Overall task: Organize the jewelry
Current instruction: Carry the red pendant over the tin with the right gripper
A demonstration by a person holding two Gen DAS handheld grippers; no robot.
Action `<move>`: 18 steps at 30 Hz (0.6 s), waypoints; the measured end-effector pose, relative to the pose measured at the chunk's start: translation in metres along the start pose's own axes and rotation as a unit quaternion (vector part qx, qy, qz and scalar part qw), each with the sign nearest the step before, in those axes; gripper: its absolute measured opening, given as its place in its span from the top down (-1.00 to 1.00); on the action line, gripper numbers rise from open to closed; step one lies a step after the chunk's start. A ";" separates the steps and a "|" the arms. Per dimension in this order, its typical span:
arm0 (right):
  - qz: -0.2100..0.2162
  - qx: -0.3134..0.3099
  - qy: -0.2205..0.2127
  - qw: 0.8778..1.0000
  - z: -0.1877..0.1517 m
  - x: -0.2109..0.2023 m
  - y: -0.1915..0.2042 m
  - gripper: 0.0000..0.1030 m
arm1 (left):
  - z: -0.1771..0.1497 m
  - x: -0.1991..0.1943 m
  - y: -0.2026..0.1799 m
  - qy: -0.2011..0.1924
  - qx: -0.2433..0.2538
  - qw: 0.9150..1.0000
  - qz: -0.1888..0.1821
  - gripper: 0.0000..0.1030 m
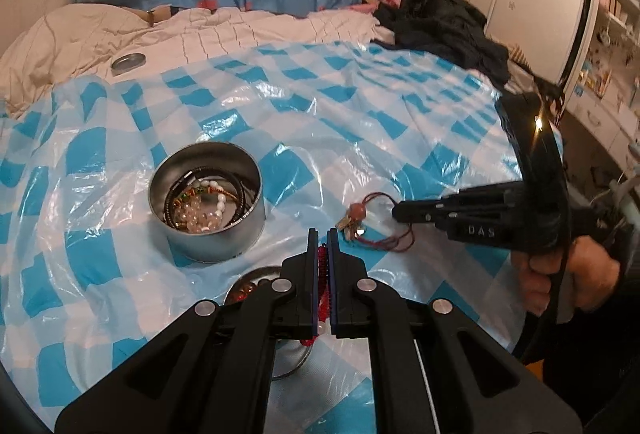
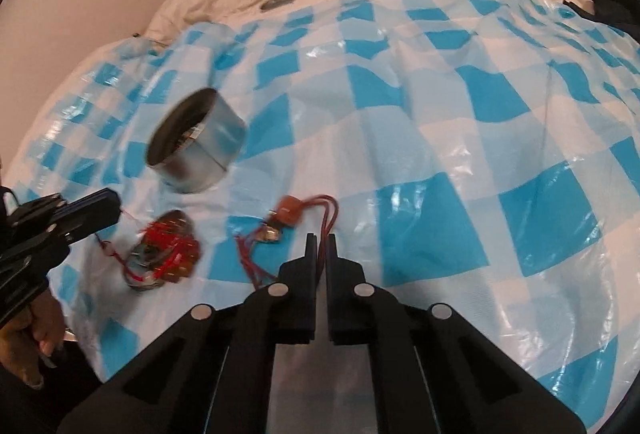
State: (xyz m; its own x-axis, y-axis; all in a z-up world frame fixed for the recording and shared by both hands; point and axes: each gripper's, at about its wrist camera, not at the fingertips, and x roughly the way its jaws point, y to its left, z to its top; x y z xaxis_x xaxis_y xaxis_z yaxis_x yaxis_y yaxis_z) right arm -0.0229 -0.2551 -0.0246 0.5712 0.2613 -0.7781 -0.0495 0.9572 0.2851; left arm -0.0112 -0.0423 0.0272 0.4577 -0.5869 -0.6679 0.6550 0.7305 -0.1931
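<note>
A round metal tin [image 1: 208,199] stands on the blue-and-white checked sheet and holds several bead bracelets and dark cords; it also shows in the right wrist view [image 2: 198,143]. My left gripper [image 1: 322,234] is shut on a red woven bracelet [image 1: 322,266], just above a small low tin [image 1: 250,284] with red jewelry in it [image 2: 164,252]. A red cord with a brown bead and metal charms [image 1: 360,224] lies right of it. My right gripper [image 2: 320,240] is shut, its tips at that cord's red loop [image 2: 326,211]. It also shows in the left wrist view [image 1: 396,211].
A flat metal lid [image 1: 128,62] lies on the cream quilt at the back left. A black garment [image 1: 444,21] is heaped at the back right. The checked plastic sheet [image 2: 460,161] covers the bed and is wrinkled. A whale-print curtain hangs behind.
</note>
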 end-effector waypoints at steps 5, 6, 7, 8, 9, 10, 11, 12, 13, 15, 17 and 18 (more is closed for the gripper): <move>0.030 0.001 -0.032 0.999 0.006 -0.016 0.009 0.93 | 0.007 -0.015 0.009 -0.023 -0.020 0.999 -0.011 0.94; 0.035 0.001 -0.040 0.999 0.008 -0.019 0.011 0.93 | 0.009 -0.019 0.011 -0.029 -0.024 0.999 -0.014 0.94; 0.039 0.001 -0.045 0.998 0.009 -0.022 0.013 0.93 | 0.011 -0.022 0.012 -0.033 -0.027 0.999 -0.015 0.94; 0.043 0.001 -0.050 0.998 0.010 -0.024 0.015 0.93 | 0.013 -0.025 0.014 -0.038 -0.030 0.999 -0.015 0.94; 0.048 0.001 -0.058 0.997 0.012 -0.027 0.017 0.93 | 0.016 -0.029 0.015 -0.042 -0.031 0.999 -0.013 0.94; 0.051 0.000 -0.063 0.997 0.014 -0.029 0.019 0.93 | 0.017 -0.031 0.017 -0.045 -0.032 0.998 -0.012 0.94; 0.054 -0.001 -0.069 0.996 0.015 -0.031 0.021 0.93 | 0.018 -0.033 0.018 -0.048 -0.034 0.998 -0.012 0.94; 0.059 -0.003 -0.076 0.995 0.016 -0.034 0.023 0.93 | 0.019 -0.035 0.020 -0.051 -0.036 0.998 -0.010 0.94; 0.064 -0.004 -0.084 0.994 0.018 -0.036 0.025 0.93 | 0.020 -0.036 0.022 -0.053 -0.037 0.998 -0.007 0.94; 0.073 -0.006 -0.097 0.993 0.021 -0.041 0.029 0.93 | 0.020 -0.037 0.024 -0.053 -0.040 0.998 -0.004 0.94; 0.085 -0.007 -0.110 0.990 0.024 -0.046 0.034 0.93 | 0.020 -0.035 0.028 -0.050 -0.044 0.998 0.001 0.94; 0.090 -0.007 -0.113 0.990 0.025 -0.047 0.036 0.93 | 0.020 -0.035 0.029 -0.050 -0.046 0.998 0.002 0.94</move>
State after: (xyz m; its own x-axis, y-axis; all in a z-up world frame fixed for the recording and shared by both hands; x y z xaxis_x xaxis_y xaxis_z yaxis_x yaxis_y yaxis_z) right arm -0.0306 -0.2364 0.0363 0.7206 0.3940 -0.5706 -0.1771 0.9002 0.3979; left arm 0.0040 -0.0076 0.0592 0.5205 -0.6123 -0.5951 0.5976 0.7590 -0.2583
